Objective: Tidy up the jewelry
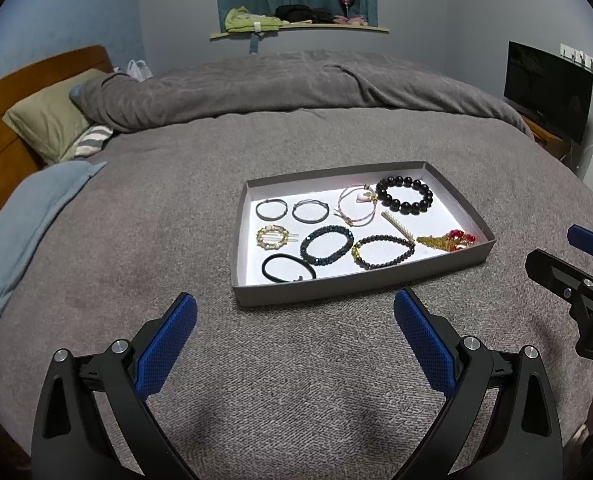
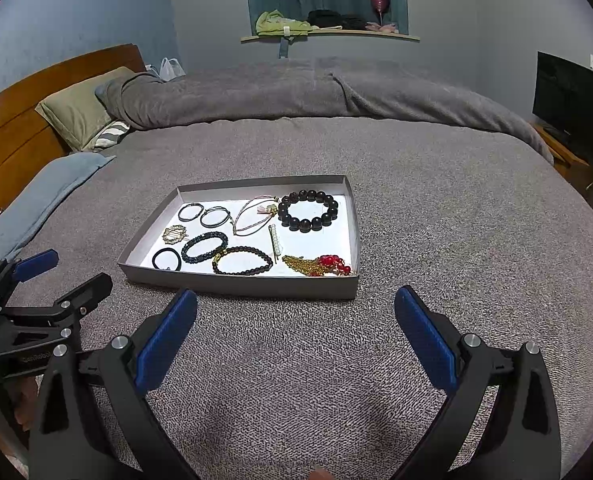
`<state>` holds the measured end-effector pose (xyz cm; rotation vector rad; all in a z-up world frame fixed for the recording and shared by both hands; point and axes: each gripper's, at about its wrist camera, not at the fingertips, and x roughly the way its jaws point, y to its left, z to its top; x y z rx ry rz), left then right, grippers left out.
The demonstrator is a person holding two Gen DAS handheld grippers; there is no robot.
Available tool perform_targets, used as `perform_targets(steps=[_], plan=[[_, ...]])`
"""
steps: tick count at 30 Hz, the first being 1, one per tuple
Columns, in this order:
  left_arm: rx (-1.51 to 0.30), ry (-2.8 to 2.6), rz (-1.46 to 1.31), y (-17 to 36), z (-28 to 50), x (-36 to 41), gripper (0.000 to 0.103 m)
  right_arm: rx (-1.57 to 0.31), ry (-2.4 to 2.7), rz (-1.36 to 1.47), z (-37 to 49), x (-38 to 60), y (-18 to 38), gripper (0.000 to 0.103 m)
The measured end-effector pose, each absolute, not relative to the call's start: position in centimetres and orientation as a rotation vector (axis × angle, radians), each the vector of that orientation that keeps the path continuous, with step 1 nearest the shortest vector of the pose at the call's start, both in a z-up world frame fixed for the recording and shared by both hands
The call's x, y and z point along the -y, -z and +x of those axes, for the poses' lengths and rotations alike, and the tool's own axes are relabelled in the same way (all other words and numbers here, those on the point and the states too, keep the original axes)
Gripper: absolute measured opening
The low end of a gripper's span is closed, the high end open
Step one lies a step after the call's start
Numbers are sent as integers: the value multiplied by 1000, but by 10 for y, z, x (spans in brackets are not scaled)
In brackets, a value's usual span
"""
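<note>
Grey bedcover fills the foreground, where the left gripper (image 1: pixel 294 344) and right gripper (image 2: pixel 295 340) both hover spread wide, holding nothing. Ahead lies the shallow tray (image 2: pixel 236 285), its long axis crosswise, forward-right of the left jaws and forward-left of the right, about equally near. Inside are ten pieces: seven rings or bracelets, two hair clips, one gold-and-red chain (image 2: pixel 316 266).

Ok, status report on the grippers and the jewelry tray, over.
Left hand-held gripper open, empty, short of the tray. Right hand-held gripper open, empty, also short. Jewelry all in tray, black bead bracelet at far right. Nothing in the way.
</note>
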<state>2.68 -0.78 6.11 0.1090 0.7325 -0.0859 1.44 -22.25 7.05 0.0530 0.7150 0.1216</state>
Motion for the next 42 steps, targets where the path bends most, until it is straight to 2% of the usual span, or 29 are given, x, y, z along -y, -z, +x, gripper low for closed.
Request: perform_targets(steps=[42], plan=[[-735,128,138,-55,28,12,98,-726,-124,50,16,223,-68,98]])
